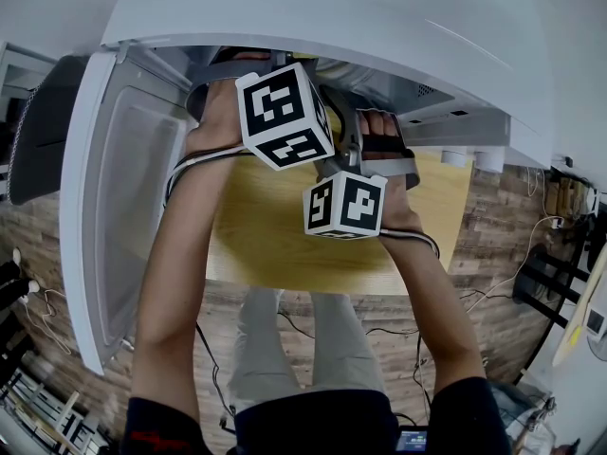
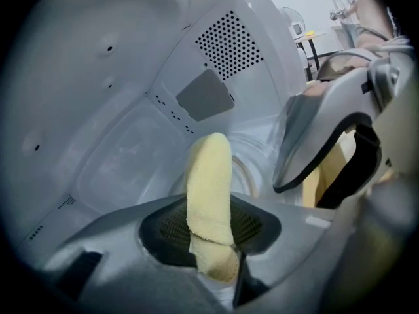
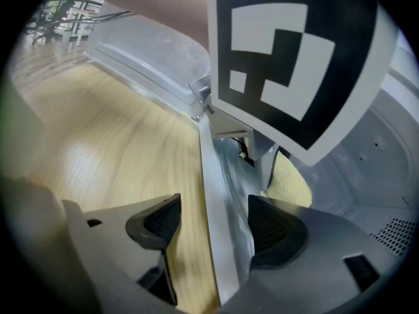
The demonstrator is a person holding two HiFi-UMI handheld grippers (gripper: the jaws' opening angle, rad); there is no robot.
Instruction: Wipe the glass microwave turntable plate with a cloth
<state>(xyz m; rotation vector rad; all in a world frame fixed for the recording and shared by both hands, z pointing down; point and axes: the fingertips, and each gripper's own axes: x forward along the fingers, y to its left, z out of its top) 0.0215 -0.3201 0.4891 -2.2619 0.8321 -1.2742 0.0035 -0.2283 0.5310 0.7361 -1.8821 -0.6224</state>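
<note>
The left gripper (image 2: 213,254) is clenched on a yellow cloth (image 2: 209,188), which stands up from the jaws as a folded roll. It is deep inside the microwave (image 2: 131,77), with the cloth's free end pointing at the far wall. The glass plate (image 2: 243,169) lies on the floor of the microwave just beyond the cloth; only a curved piece of its rim shows. The right gripper (image 3: 209,221) is close on the right with its jaws spread and nothing held. The microwave's front sill (image 3: 213,195) runs between them, and the wooden table (image 3: 98,142) is to the near left. The door (image 1: 123,197) hangs open on the left.

As I judge it, nothing steadies the plate, so a firm wipe could spin it or shove it off its seat. The cloth is pinched only at its lower end and might pull free. Both grippers crowd the opening and may knock together.
</note>
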